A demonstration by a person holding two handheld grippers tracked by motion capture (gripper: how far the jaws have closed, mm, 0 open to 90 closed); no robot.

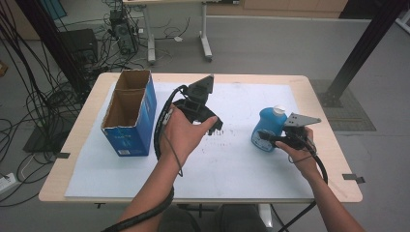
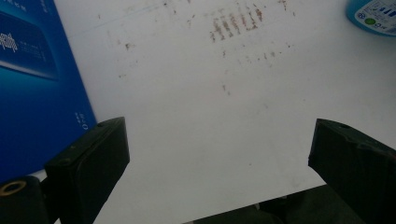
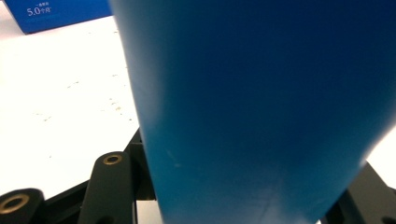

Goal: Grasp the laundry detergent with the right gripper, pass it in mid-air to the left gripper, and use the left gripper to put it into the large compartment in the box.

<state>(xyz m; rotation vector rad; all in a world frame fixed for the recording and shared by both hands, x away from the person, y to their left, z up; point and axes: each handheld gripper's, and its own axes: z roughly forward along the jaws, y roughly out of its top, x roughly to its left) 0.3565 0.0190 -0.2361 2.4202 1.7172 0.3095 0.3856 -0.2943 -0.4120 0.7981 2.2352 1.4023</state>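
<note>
A blue bottle (image 1: 267,126) with a white cap stands at the right of the white mat. My right gripper (image 1: 265,136) is shut on its lower body from the near side. In the right gripper view the bottle's blue wall (image 3: 257,102) fills the space between the two black jaws. My left gripper (image 1: 212,122) hovers over the middle of the mat. It is open and points down at the stained white surface (image 2: 233,28). Nothing lies between its wide-set fingers (image 2: 93,158).
An open blue cardboard box (image 1: 129,113) stands at the left of the mat (image 1: 232,164), close beside the left gripper, with its side (image 2: 32,84) filling that view's left. Cables, a computer and table legs lie on the floor beyond the far edge.
</note>
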